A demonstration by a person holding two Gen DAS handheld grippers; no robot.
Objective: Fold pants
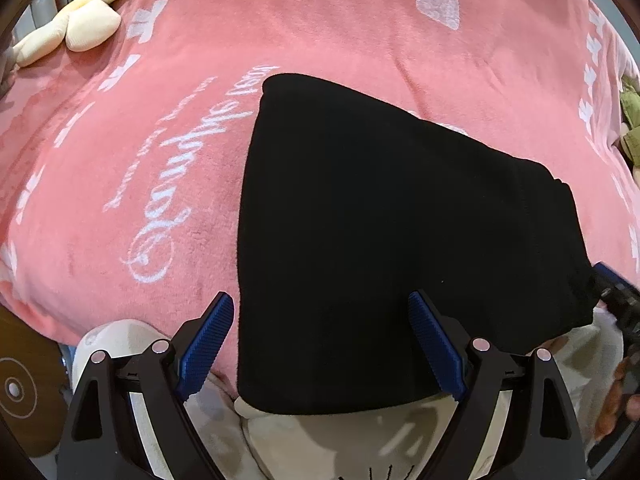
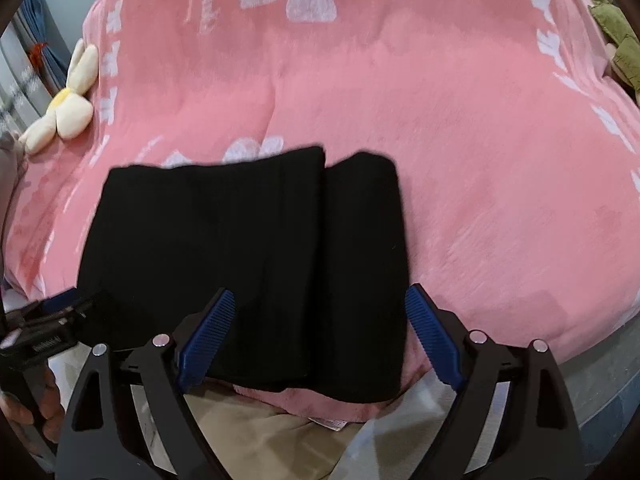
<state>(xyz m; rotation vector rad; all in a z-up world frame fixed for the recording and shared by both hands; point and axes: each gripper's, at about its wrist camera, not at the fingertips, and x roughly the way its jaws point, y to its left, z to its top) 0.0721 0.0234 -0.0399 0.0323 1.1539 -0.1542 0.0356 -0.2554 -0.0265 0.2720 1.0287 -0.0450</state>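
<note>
The black pants (image 1: pixel 400 240) lie folded into a compact stack on the pink blanket (image 1: pixel 120 160), near the bed's front edge. My left gripper (image 1: pixel 320 296) hovers open over the stack's near left part, and its blue pads (image 1: pixel 208 344) touch no cloth. In the right wrist view the pants (image 2: pixel 240 240) show two folded layers side by side with a seam between them. My right gripper (image 2: pixel 320 290) stands open above the near right part, holding nothing. A hand (image 2: pixel 24 408) grips the other tool at the left rim.
A cream plush flower (image 2: pixel 68 108) lies at the blanket's far left edge. A green plush toy (image 2: pixel 616 32) sits at the far right. Pale cloth (image 2: pixel 260 432) shows below the bed's front edge, with grey floor (image 2: pixel 616 380) to the right.
</note>
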